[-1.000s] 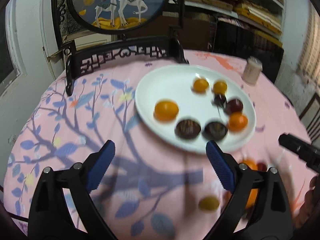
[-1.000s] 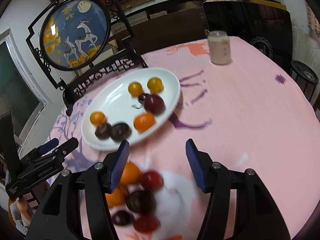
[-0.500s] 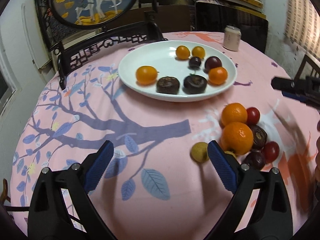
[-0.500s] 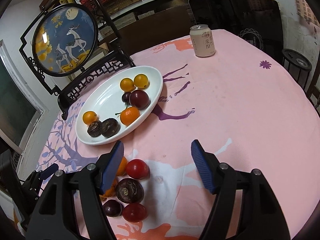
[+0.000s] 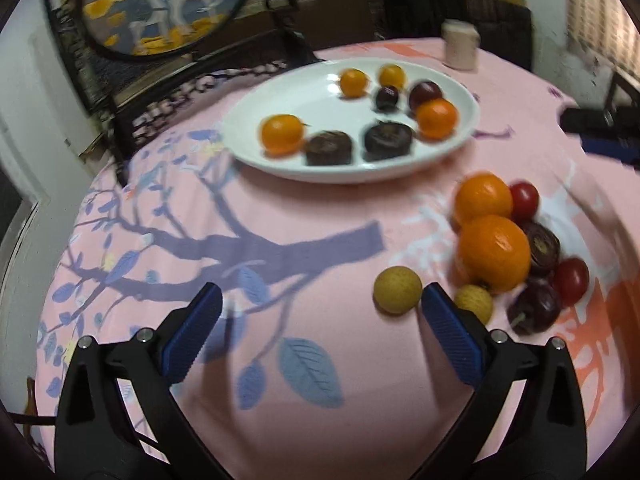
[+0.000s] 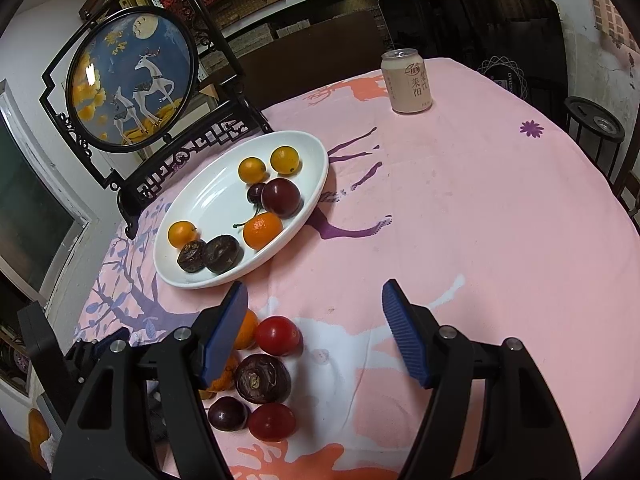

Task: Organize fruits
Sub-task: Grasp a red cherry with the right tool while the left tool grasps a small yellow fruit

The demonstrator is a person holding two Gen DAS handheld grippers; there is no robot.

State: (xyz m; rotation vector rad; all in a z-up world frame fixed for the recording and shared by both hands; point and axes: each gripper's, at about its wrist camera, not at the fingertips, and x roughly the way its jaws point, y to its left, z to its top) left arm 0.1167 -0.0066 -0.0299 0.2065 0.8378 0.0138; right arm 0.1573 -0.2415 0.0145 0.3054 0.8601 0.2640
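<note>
A white oval plate (image 5: 320,96) (image 6: 208,208) holds several fruits: small oranges, dark plums and two dark wrinkled fruits. A loose pile lies on the pink cloth: two oranges (image 5: 494,254), red tomatoes (image 6: 277,335), dark fruits (image 6: 262,378) and two yellow longans (image 5: 397,289). My left gripper (image 5: 320,332) is open and empty, with one longan just inside its right fingertip. My right gripper (image 6: 314,332) is open and empty, above the pile's right side.
A black-framed round deer screen (image 6: 132,80) stands behind the plate at the table's far left. A drink can (image 6: 407,81) stands at the far side. The round table's edge curves off to the right, with dark chairs (image 6: 596,128) beyond.
My left gripper has moved forward and right, closer to the fruit pile and the longan. My right gripper has pulled back a little and steadied above the pile.
</note>
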